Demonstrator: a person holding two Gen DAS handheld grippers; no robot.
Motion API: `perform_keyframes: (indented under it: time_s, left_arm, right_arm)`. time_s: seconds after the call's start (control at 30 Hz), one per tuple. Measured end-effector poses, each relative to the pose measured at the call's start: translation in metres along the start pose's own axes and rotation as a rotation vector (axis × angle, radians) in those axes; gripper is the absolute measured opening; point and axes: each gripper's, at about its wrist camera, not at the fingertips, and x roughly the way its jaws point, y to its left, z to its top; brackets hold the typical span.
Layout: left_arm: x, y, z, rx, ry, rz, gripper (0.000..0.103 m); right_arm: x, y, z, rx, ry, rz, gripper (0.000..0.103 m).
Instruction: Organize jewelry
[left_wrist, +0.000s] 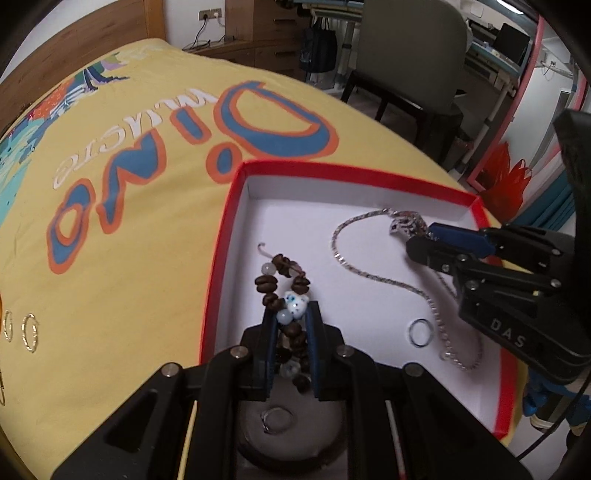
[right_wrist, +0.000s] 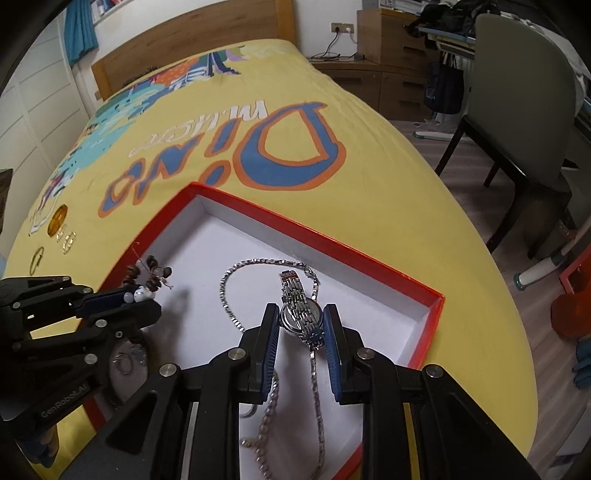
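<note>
Left on bed (right_wrist: 369, 155): hoops (left_wrist: 29, 331), amber disc (right_wrist: 58, 220) — not yet boxed. Left gripper (left_wrist: 291, 321) pinching bead bracelet (left_wrist: 282, 280), held over box (left_wrist: 221, 236) near its left wall. Chain (left_wrist: 369, 273) and ring (left_wrist: 420, 332) lie on box floor. Right gripper (right_wrist: 300, 321) clamped on watch (right_wrist: 299, 314), low over box middle, above chain. Step: placing both pieces. Next, likely: lower, spread fingers, avoid snagging chain — then fetch hoops.
</note>
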Motion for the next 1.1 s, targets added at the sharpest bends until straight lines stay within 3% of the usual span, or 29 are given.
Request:
perform_keyframes:
  time_s: [0.27,0.4,0.57,0.83,1.1]
  left_arm:
    - [0.002,0.002,-0.006,0.009,-0.016,-0.006,0.016]
    - [-0.005,0.003,-0.006,0.003,-0.032,-0.012,0.033]
    - [-0.019,0.003,-0.006,0.01,-0.045,-0.013,0.034]
    - [-0.072,0.003,-0.02,0.009,-0.117,-0.021,0.034]
    - [-0.127,0.021,-0.058,-0.032,-0.147,0.02,0.034]
  right_arm:
    - [0.01,-0.001,-0.001,-0.044,0.011,-0.037,0.024]
    - [0.008,-0.001,-0.001,-0.041,0.001,-0.032,0.026]
    - [-0.001,-0.001,-0.001,-0.035,-0.009,-0.034,0.027]
    - [-0.039,0.002,-0.007,-0.006,-0.066,-0.022,0.027]
    - [-0.083,0.024,-0.029,0.018,-0.102,0.017,0.033]
